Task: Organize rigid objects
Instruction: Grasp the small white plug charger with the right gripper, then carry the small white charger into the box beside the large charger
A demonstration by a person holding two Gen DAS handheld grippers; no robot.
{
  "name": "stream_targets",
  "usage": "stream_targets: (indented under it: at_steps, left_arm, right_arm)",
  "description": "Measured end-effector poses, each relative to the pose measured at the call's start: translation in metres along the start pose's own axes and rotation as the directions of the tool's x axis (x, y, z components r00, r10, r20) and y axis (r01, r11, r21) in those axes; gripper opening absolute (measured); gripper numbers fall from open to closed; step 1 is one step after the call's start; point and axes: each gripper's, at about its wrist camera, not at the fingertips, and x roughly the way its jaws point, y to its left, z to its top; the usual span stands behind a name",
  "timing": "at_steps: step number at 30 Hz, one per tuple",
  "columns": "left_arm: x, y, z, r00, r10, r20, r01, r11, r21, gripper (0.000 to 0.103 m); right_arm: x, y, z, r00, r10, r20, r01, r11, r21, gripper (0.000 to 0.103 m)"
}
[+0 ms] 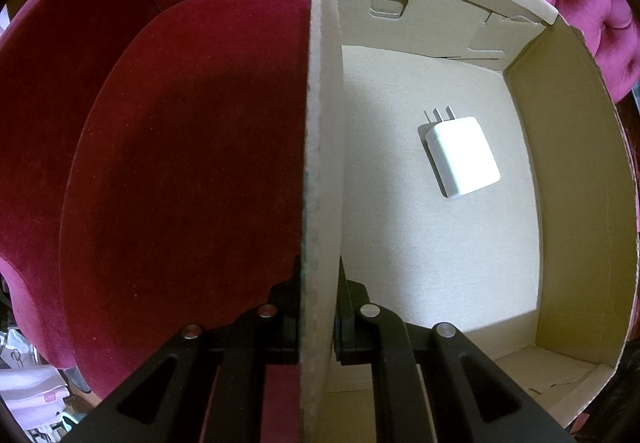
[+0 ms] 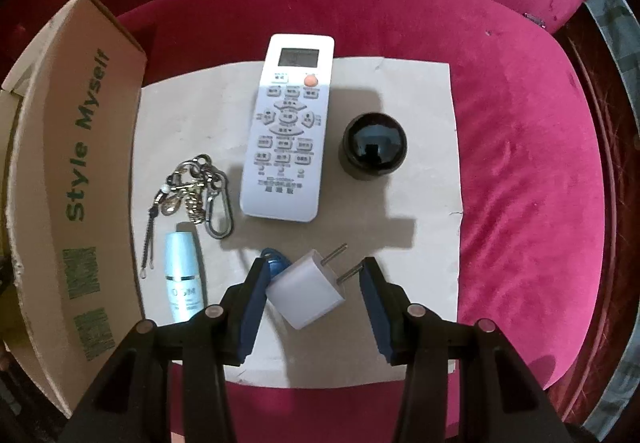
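Crimson velvet seating [image 2: 520, 203] fills the background, and on it your landmark is the cardboard box [image 1: 576, 183], with a flat sheet of cardboard [image 2: 420, 91] lying just beside its printed wall. Your left gripper [image 1: 318, 307] is clamped on the box's near side wall, one finger outside and one inside, steadying it. Inside the box lies one white charger [image 1: 462, 157], flat on the floor, so the sorting looks barely begun. Outside the box, on the sheet, everything else waits: the white remote [image 2: 288, 131] farthest along the sheet, a black dome-shaped object [image 2: 374, 145] beyond it from the box, a bunch of keys and clips [image 2: 196, 191] and a pale blue tube [image 2: 184, 275] close to the box wall. Your right gripper [image 2: 310, 287] stands wide, straddling a small white plug adapter [image 2: 308, 289] without squeezing it yet; a blue tag [image 2: 276, 261] peeks out behind.
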Motion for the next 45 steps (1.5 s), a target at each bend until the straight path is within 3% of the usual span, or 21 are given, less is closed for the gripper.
stream_targets:
  at_steps: [25, 45]
  left_arm:
    - [0.0, -0.001, 0.002, 1.0, -0.002, -0.002, 0.002, 1.0, 0.002, 0.01]
    - [0.0, 0.002, 0.002, 1.0, -0.01, 0.0, 0.01, 1.0, -0.003, 0.01]
  right_arm:
    - [-0.082, 0.059, 0.007, 0.999, 0.019, 0.046, -0.015, 0.995, -0.098, 0.049]
    - [-0.119, 0.146, 0.003, 0.995, 0.079, 0.061, -0.059, 0.959, -0.276, 0.049]
